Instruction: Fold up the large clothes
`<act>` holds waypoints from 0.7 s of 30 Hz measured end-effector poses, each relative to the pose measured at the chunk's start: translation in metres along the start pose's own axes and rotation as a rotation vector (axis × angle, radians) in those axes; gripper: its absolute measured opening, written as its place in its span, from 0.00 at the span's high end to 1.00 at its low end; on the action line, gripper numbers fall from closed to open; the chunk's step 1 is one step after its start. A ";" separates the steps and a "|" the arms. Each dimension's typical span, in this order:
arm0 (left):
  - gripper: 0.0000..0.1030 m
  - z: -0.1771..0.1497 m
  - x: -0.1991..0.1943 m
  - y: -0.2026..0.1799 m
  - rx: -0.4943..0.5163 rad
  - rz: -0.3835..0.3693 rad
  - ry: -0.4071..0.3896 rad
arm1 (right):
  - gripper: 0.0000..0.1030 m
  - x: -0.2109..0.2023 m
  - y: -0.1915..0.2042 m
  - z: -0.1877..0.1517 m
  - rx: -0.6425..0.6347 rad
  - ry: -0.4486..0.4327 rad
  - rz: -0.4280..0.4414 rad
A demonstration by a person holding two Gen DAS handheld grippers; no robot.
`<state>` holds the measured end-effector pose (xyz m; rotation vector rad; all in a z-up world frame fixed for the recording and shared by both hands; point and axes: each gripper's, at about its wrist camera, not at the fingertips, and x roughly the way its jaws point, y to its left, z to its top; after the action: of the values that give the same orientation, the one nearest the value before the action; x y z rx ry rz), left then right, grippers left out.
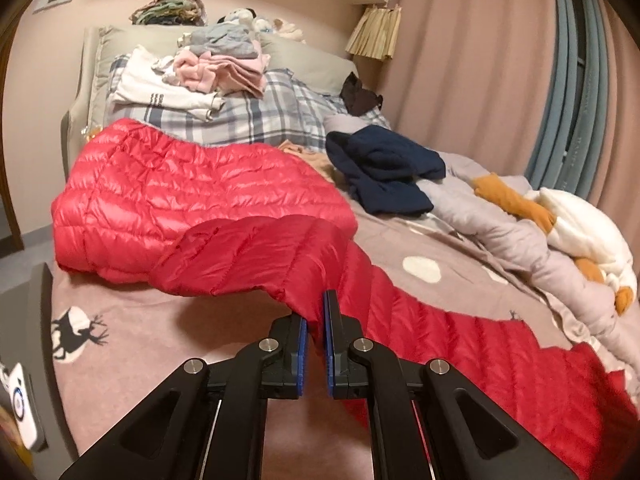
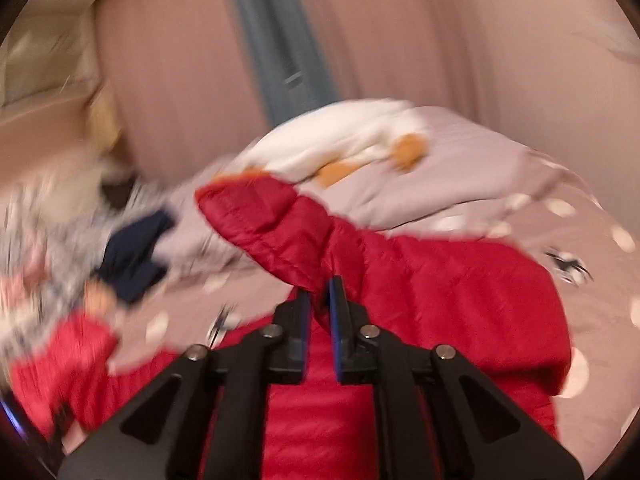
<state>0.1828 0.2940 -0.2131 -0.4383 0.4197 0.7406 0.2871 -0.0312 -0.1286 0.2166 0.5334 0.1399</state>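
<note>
1. The red down jacket (image 1: pixel 192 196) lay spread across the bed's pink reindeer blanket (image 1: pixel 132 332), body toward the headboard side, with one long quilted part (a sleeve, I think) trailing down toward me.
2. My left gripper (image 1: pixel 316 320) had its jaws nearly closed, pinching a bunched fold of that trailing part between the blue pads (image 1: pixel 303 344). It was lifted a bit off the blanket, which I'd guess was so it could swing over the body without dragging.
3. My right gripper (image 2: pixel 320 300) was clamped on another fold of the same jacket, jaws almost together. That view was badly blurred, so I couldn't say which part it held.
4. Holding two spots made sense to me: the puffy nylon looked slippery and would probably slump from one pinch.
5. A navy garment (image 1: pixel 384 172) and the folded pile (image 1: pixel 208 68) by the pillows sat well apart from the jacket.
</note>
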 end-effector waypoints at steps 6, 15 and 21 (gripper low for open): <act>0.96 0.002 0.000 0.001 -0.011 -0.011 0.014 | 0.29 -0.003 0.001 -0.019 -0.029 0.018 0.073; 0.96 0.002 0.003 -0.003 0.005 -0.007 0.022 | 0.28 0.025 -0.099 0.000 0.052 0.050 -0.299; 0.96 0.000 0.008 -0.011 0.023 0.012 0.032 | 0.40 0.098 -0.153 -0.068 0.033 0.316 -0.346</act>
<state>0.1956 0.2911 -0.2149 -0.4271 0.4603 0.7408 0.3472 -0.1498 -0.2702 0.1316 0.8794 -0.1751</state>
